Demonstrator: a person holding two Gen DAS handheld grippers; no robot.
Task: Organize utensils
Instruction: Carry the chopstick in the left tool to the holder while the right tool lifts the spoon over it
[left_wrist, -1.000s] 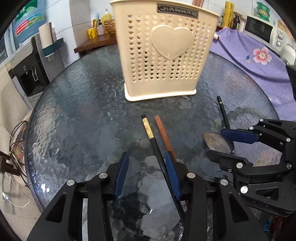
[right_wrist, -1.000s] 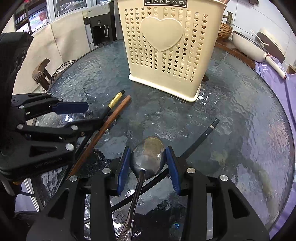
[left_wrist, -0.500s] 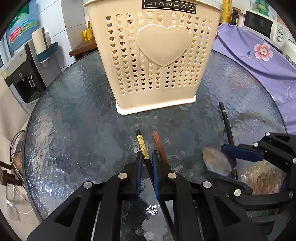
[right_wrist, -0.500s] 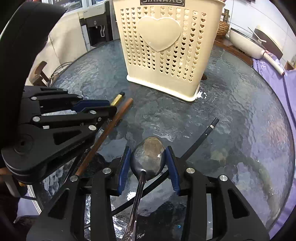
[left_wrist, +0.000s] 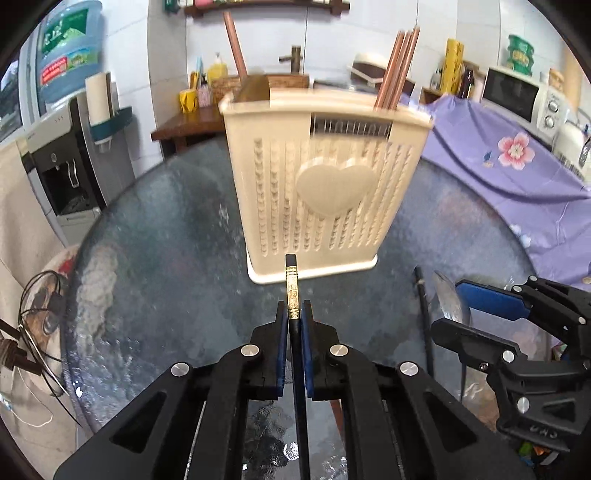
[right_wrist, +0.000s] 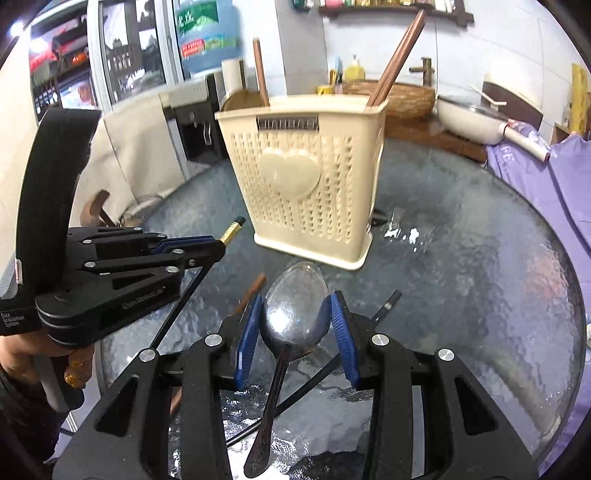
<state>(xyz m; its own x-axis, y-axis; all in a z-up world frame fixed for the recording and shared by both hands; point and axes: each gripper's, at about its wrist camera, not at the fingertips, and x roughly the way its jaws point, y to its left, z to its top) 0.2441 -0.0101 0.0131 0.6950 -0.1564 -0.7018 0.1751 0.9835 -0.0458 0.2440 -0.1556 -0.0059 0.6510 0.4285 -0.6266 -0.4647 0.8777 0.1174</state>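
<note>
Glass table (left_wrist: 166, 258), cream basket (left_wrist: 325, 192) ahead: my left claw (left_wrist: 294, 317) pinches the black chopstick (left_wrist: 291, 288), my right claw (right_wrist: 295, 317) grips the spoon (right_wrist: 295, 306).

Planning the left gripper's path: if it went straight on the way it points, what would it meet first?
Probably the basket: it stands right ahead of the left gripper, and the chopstick clamped there would touch its lower front wall first. Depth is hard to judge through the fisheye.

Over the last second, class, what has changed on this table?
The left gripper closed on the black chopstick and lifted it. The right gripper, clamped on the spoon, rose too. The holder, brown chopstick and second black chopstick stayed put.
</note>
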